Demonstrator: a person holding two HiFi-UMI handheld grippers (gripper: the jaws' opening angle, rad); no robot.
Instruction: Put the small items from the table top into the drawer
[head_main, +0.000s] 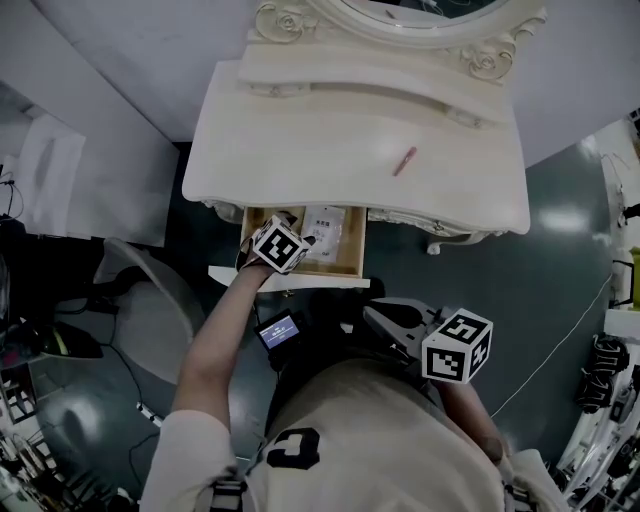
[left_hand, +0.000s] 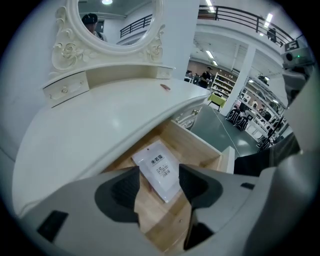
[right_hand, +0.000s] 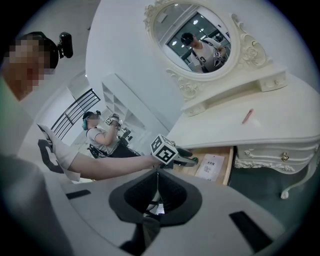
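A white packet (head_main: 323, 228) lies flat on the bottom of the open wooden drawer (head_main: 352, 248). My left gripper (head_main: 307, 240) hangs over that drawer, tilted steeply down. Its jaws stand wide open and hold nothing. In the left gripper view the packet (left_hand: 156, 166) shows in the gap, below the left gripper (left_hand: 159, 184). A small pink stick-like item (head_main: 404, 160) rests on the white table top (head_main: 300, 140), right of centre. My right gripper (head_main: 376, 314) is held back near the person's body. The right gripper (right_hand: 157, 186) has its pads together, with nothing between them.
The dressing table has an oval mirror (right_hand: 197, 37) in a carved frame and a raised shelf with small drawers (left_hand: 65, 89). A grey floor (head_main: 560, 260) lies to the right, and chairs and cables stand to the left. A small screen (head_main: 279, 329) hangs at the person's waist.
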